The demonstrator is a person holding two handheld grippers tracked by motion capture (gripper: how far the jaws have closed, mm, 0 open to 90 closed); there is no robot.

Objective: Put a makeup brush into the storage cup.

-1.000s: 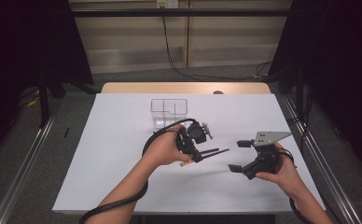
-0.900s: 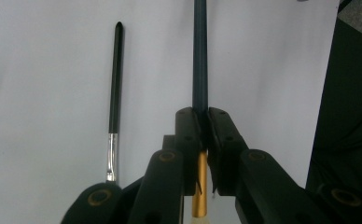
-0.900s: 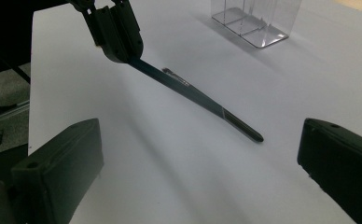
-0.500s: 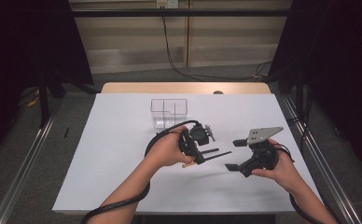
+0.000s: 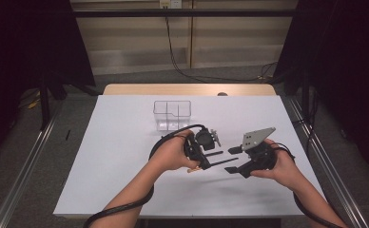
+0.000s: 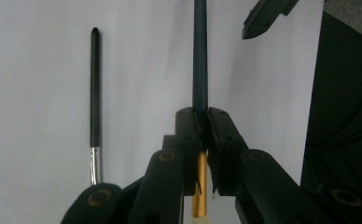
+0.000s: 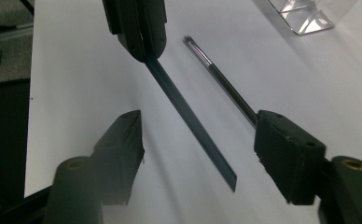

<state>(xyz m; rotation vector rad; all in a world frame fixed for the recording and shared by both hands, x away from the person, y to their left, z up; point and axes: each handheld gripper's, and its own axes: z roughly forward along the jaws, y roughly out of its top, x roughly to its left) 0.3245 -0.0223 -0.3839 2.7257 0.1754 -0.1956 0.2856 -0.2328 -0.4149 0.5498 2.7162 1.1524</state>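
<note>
A white counter (image 5: 125,142) is seen under dark surroundings, with a wooden strip along its far edge and cables hanging down the wall behind it. Toward the near edge, two forearms come in, each hand carrying a claw.

Right of the counter's middle, the right claw (image 5: 233,160) is held in the person's right hand, the grey three-cornered plate on top of it. Its jaws are spread and have just been closing; in the right gripper view the right claw (image 7: 198,149) is seen with the free end of a dark teal brush handle (image 7: 193,116) lying between its jaws, neither pad touching it.

Just left of it, near the counter's middle, the left claw (image 5: 201,159) is held in the left hand. Its jaws are pressed together on the brush handle (image 6: 200,65), which is pinched near its gold ferrule (image 6: 199,196) and runs straight out toward the right claw; in the high view the handle (image 5: 223,163) is seen reaching across the gap between the two hands.

A little farther from the near edge, a second, black-handled brush (image 5: 213,153) is seen lying flat on the counter, beside the held one and apart from it; its silver ferrule (image 6: 94,161) is caught in the left gripper view.

Farther still, toward the far edge and slightly left of centre, a clear divided organizer (image 5: 172,114) is set upright on the counter, well apart from both claws.
</note>
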